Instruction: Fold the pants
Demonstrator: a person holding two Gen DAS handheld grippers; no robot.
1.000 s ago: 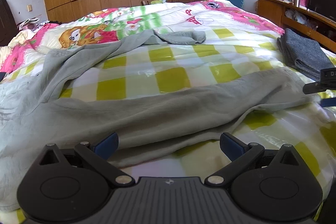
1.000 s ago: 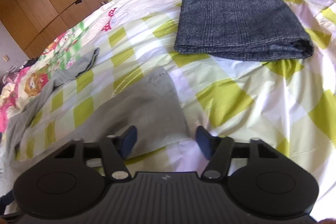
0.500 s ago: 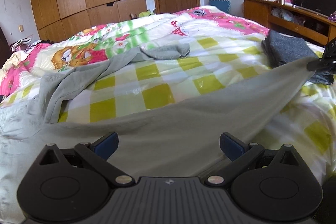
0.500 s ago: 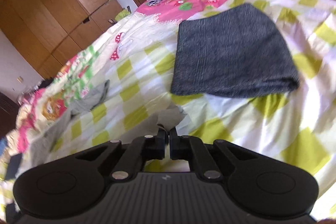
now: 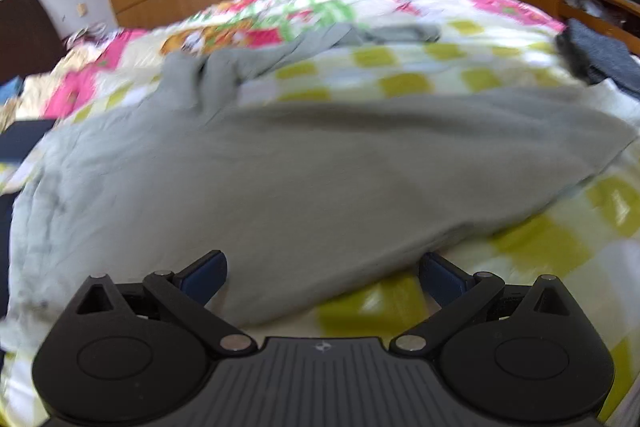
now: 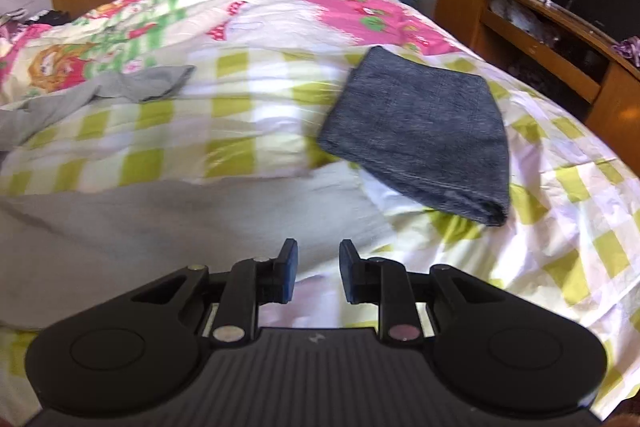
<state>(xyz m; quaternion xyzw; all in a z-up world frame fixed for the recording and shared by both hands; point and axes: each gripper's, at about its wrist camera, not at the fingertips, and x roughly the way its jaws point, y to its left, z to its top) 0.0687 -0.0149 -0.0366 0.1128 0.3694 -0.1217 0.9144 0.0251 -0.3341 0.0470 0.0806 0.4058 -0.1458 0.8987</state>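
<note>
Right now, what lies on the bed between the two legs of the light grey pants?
Only bare yellow-checked bedsheet: the left wrist view shows it between the near leg of the grey pants and the far leg. The right wrist view shows the same.

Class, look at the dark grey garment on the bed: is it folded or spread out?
Folded. The dark grey garment lies as a compact rectangle on the checked bedsheet, with a thick doubled edge at its near side.

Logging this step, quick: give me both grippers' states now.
Left gripper: open, jaws wide, holding nothing, over the edge of the grey pants.
Right gripper: open, narrow gap between the jaws, holding nothing.
</note>
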